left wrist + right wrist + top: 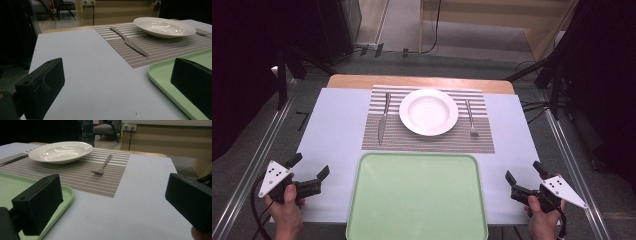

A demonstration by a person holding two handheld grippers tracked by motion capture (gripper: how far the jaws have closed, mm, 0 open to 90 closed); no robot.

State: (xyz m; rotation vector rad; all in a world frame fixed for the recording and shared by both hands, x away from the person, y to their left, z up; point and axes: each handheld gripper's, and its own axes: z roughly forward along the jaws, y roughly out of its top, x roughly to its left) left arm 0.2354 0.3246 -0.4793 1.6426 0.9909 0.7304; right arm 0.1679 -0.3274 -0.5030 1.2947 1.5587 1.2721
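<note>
**Place setting intact, tray bare, both grippers waiting**

Taking the high view as a clock face with the plate near its centre, the left gripper (309, 166) sits at about eight o'clock, held low over the pale blue table cover (334, 150) at the near-left corner. Its jaws stand wide apart with nothing between them; in the left gripper view the two black jaws frame bare cover and a corner of the tray.

Moving right, the knife (383, 117) lies at nine o'clock from the plate, on the striped placemat (432, 140), its length running away from the person. It is just beside the plate but apart from it. The white plate (428, 111) rests in the middle of the mat and looks empty. At three o'clock from it lies the fork (471, 119), tines toward the person, also clear of the plate's rim.

At six o'clock, nearest the person, is the green tray (362, 200), with nothing on it; its far edge lies just short of the mat.

At four o'clock the right gripper (524, 171) mirrors the left: spread fully, gripping nothing, well apart from the fork.

The likely job is moving the setting onto the tray, and by that reading nothing is done yet: knife, plate and fork all lie untouched on the mat. Every pick and every placement is left. The knife is the left gripper's nearest piece, the fork the right's.
</note>
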